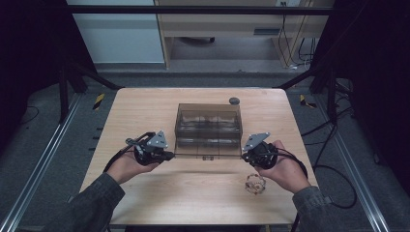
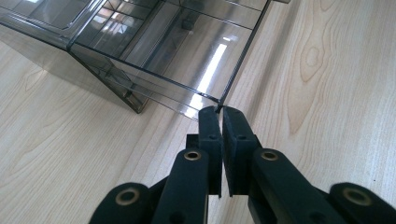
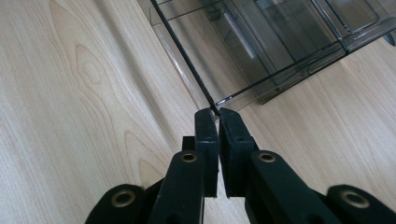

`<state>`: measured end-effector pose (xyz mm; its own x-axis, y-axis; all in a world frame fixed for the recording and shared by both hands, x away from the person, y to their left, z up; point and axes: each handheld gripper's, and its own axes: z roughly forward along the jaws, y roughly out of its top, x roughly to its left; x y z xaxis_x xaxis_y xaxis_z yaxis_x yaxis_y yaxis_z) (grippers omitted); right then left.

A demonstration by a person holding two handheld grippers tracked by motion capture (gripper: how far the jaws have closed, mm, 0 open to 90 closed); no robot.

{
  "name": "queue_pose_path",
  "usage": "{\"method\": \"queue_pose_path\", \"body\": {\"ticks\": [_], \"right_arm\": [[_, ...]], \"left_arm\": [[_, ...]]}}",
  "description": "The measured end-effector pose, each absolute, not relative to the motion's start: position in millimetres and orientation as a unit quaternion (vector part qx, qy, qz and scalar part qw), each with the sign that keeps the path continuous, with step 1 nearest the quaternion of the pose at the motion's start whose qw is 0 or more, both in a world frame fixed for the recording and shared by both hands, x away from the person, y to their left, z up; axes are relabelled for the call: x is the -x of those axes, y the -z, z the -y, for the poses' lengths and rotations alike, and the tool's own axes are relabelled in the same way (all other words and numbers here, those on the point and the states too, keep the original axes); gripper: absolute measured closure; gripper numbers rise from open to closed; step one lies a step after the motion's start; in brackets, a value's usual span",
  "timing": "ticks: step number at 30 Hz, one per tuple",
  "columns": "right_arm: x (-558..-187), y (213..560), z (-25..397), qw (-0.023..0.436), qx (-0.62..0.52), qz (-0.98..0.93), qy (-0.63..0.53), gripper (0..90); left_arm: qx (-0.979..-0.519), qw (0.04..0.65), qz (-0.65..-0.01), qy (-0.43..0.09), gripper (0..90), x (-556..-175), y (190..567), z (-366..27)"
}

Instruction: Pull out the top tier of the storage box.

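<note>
both claws pinch the lid's near corners: left gripper (image 2: 218,112), right gripper (image 3: 215,113). the lid (image 1: 208,149) hangs open off the box (image 1: 208,120) mid-table. thin, stiff, slick plastic, probably light; corner grips look sensible, gently.

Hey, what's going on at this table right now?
A person holds a claw in each hand and works on a smoky clear compartment box in the middle of the wooden table. The left claw and right claw each pinch a front corner of its hinged lid, which is swung open toward the person. A small clear, beaded-looking object sits by the right hand.
</note>
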<state>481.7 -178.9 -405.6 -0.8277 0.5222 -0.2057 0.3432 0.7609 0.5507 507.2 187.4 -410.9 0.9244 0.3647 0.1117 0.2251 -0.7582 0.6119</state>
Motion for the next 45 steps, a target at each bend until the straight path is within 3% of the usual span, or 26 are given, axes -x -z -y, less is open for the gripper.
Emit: {"method": "queue_pose_path", "body": {"ticks": [27, 34, 42, 43, 45], "right_arm": [[-481, 409, 179, 0.172, -0.237, -0.922, -0.255, 87.0], [-480, 409, 180, 0.175, -0.238, -0.920, -0.258, 75.4], [-476, 409, 186, 0.194, -0.271, -0.907, -0.257, 53.7], [-474, 410, 187, 0.201, -0.273, -0.905, -0.257, 48.1], [-472, 411, 188, 0.204, -0.279, -0.902, -0.259, 45.5]], "left_arm": [[-0.929, 0.315, -0.162, -0.111, 86.1, -505, 415, -188], [-0.920, 0.327, -0.177, -0.125, 66.7, -502, 417, -194], [-0.907, 0.335, -0.205, -0.154, 34.4, -495, 427, -201], [-0.904, 0.336, -0.211, -0.157, 26.9, -493, 429, -202], [-0.899, 0.341, -0.221, -0.166, 24.0, -490, 434, -204]]}}
